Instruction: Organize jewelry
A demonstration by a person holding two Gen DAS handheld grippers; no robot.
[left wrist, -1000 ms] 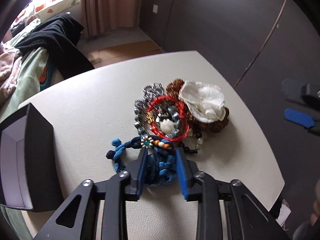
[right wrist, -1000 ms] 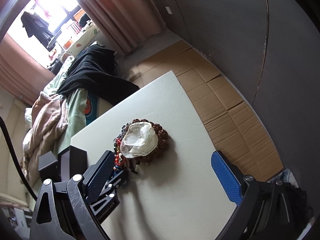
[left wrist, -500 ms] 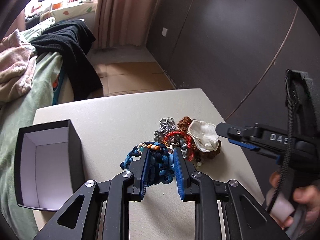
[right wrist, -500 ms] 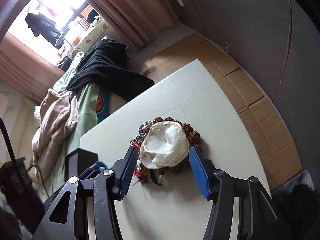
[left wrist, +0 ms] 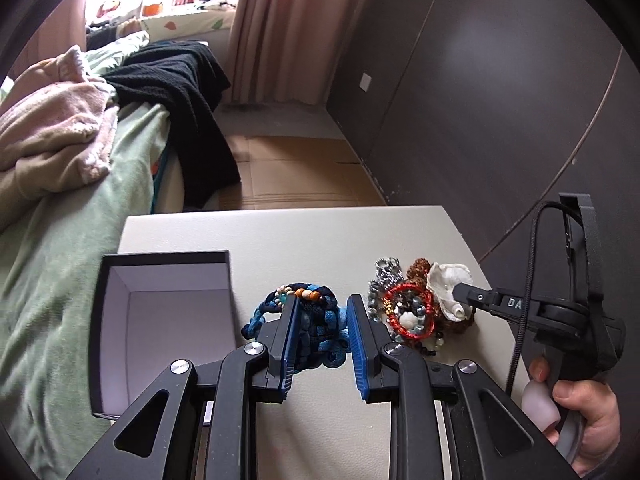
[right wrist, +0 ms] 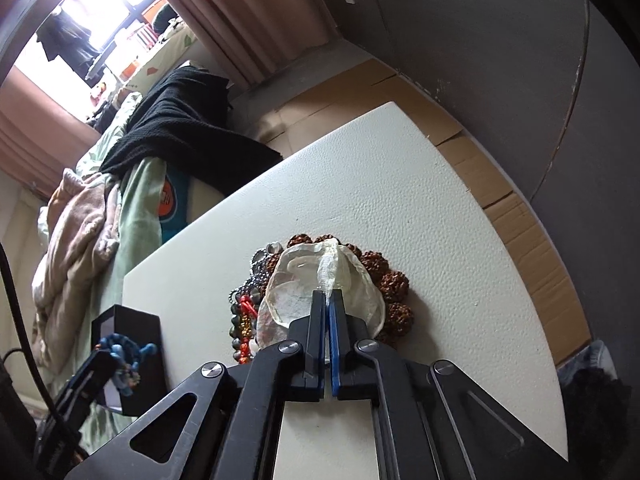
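Note:
My left gripper (left wrist: 322, 304) is shut on a blue braided cord bracelet (left wrist: 316, 324) with coloured beads and holds it above the white table (left wrist: 304, 240), beside an open black box (left wrist: 160, 320) with a white inside. My right gripper (right wrist: 328, 300) is shut on a white translucent pouch (right wrist: 296, 292) that lies on the jewelry pile. The pile (left wrist: 408, 304) holds a red cord bracelet (left wrist: 408, 312), a silver chain (left wrist: 386, 270) and a brown seed-bead bracelet (right wrist: 394, 282). The left gripper with the blue bracelet (right wrist: 124, 354) shows at lower left in the right wrist view.
A bed with a green sheet (left wrist: 72, 240), pink blanket (left wrist: 52, 128) and black garment (left wrist: 188, 92) lies left of the table. Cardboard (left wrist: 296, 172) covers the floor beyond it. A dark wall (left wrist: 480, 100) stands at the right. The table's edge (right wrist: 532, 312) runs near the pile.
My left gripper has lifted the blue bracelet off the pile and moved left toward the black box. My right gripper has come down and closed on the white pouch.

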